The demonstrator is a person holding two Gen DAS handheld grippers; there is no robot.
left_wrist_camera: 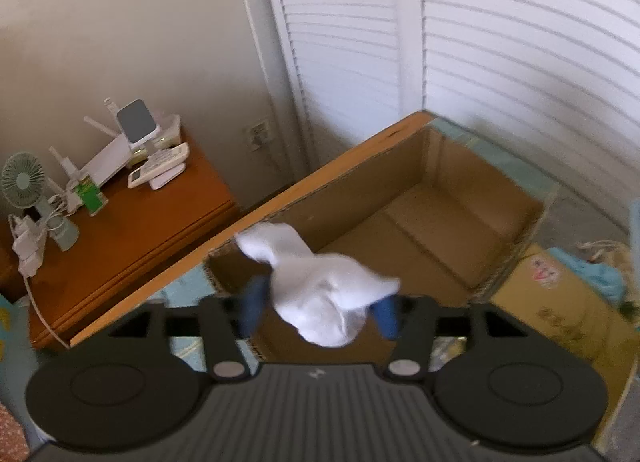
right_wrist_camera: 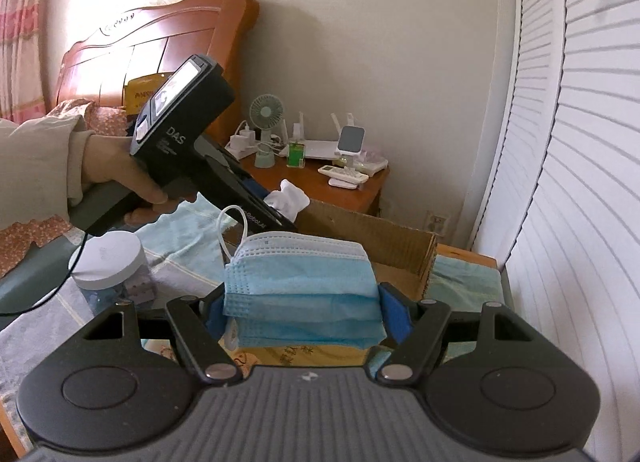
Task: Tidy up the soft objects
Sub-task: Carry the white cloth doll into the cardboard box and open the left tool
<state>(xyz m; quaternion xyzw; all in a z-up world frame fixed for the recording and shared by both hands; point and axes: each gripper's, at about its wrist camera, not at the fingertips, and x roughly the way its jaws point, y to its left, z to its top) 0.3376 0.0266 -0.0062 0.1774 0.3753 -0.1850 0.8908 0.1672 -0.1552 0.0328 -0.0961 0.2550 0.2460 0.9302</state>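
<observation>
My left gripper (left_wrist_camera: 318, 312) is shut on a white sock (left_wrist_camera: 316, 286) and holds it over the near end of an open cardboard box (left_wrist_camera: 424, 230), whose bottom is bare. The sock hangs between the blue fingertips. In the right wrist view the left gripper (right_wrist_camera: 276, 198) with the white sock (right_wrist_camera: 290, 200) hovers above the box rim (right_wrist_camera: 372, 230). My right gripper (right_wrist_camera: 308, 314) is shut on a blue surgical mask (right_wrist_camera: 300, 286), held in front of the box, its white ear loop sticking up.
A wooden nightstand (left_wrist_camera: 132, 222) with a small fan (right_wrist_camera: 266, 112), router and remotes stands beyond the box. White louvred doors (right_wrist_camera: 580, 142) run along the right. A white-lidded jar (right_wrist_camera: 114, 262) sits on the bed at left. A second closed carton (left_wrist_camera: 560, 302) lies right of the box.
</observation>
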